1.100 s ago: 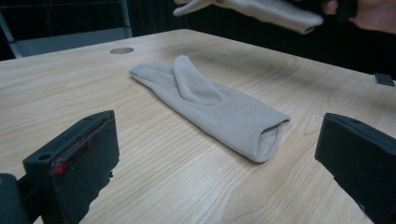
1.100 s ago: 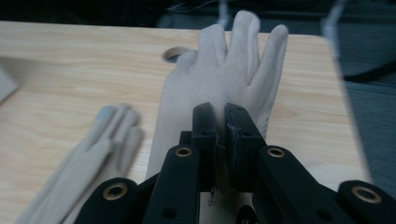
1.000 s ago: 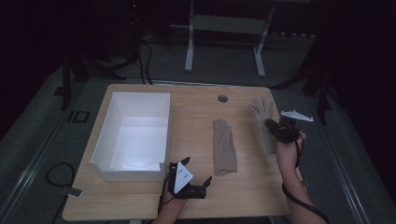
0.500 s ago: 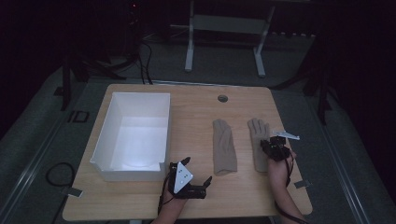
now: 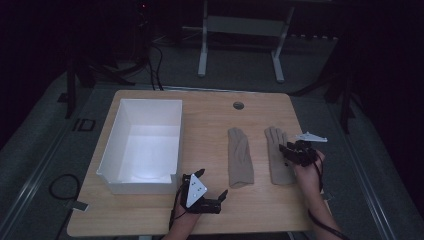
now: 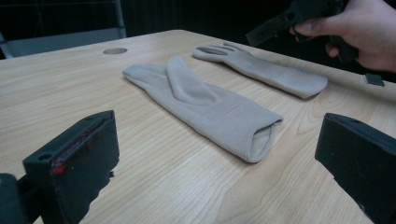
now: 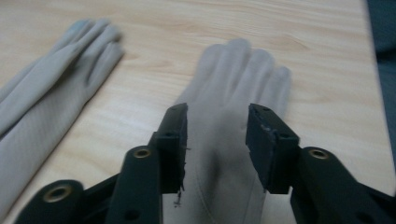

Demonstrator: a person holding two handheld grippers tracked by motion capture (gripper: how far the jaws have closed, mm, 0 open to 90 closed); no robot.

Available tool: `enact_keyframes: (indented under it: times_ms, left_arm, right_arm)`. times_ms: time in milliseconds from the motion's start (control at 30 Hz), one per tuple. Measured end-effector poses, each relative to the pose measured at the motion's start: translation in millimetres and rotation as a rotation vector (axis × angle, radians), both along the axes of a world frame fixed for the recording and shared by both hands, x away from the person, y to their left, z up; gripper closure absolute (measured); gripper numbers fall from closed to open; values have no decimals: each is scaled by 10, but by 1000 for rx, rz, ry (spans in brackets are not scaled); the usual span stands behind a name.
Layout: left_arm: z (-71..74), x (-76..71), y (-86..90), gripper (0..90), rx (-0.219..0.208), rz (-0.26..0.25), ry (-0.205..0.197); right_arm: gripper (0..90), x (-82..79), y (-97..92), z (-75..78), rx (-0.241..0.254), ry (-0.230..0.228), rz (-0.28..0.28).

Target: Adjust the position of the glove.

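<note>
Two beige gloves lie flat side by side on the wooden table (image 5: 210, 120), fingers pointing away. The left glove (image 5: 239, 157) (image 6: 205, 107) (image 7: 42, 98) has its thumb folded over its palm. My right gripper (image 5: 287, 152) (image 7: 217, 119) hovers low over the right glove (image 5: 276, 160) (image 7: 238, 74) (image 6: 266, 72). Its jaws have just been opening and stand apart above the glove's back, pressing on nothing. My left gripper (image 5: 212, 183) (image 6: 217, 144) rests near the table's front edge, open wide, facing the left glove's cuff with nothing between its jaws.
An open white box (image 5: 176, 145) stands on the left half of the table. A round cable hole (image 5: 238, 105) sits near the far edge. A metal stand (image 5: 240, 30) is on the floor behind the table. Bare wood lies between box and gloves.
The right gripper came down and toward me with the right glove, laid it flat beside the other, and its jaws parted. The left gripper stayed still.
</note>
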State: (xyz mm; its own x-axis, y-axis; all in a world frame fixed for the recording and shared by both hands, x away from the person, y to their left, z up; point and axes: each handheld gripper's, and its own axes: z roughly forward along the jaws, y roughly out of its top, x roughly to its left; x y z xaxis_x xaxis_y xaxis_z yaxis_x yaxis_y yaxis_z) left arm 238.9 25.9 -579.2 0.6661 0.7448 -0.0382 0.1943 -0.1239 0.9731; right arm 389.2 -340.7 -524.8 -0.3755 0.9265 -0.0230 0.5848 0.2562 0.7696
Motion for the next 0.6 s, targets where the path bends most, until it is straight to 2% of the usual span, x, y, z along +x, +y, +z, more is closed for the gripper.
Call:
enact_keyframes:
  times_ms: [67,133,267,400,467,600]
  left_arm:
    - [0,3,4,1,-3,0,3]
    - [-1,6,4,2,-7,2,5]
    - [-1,5,3,1,-8,0,5]
    - [0,5,4,1,-7,-1,4]
    - [0,4,3,1,-5,-1,4]
    - [0,3,3,1,-5,-1,3]
  right_arm:
    - [581,28,-43,9,-50,6,70]
    - [573,47,-89,0,-52,24,110]
    - [545,67,-132,-54,-63,39,118]
    - [550,64,-132,-133,-30,37,112]
    - [550,69,-134,-178,8,44,105]
    - [557,93,-101,-295,-12,63,91]
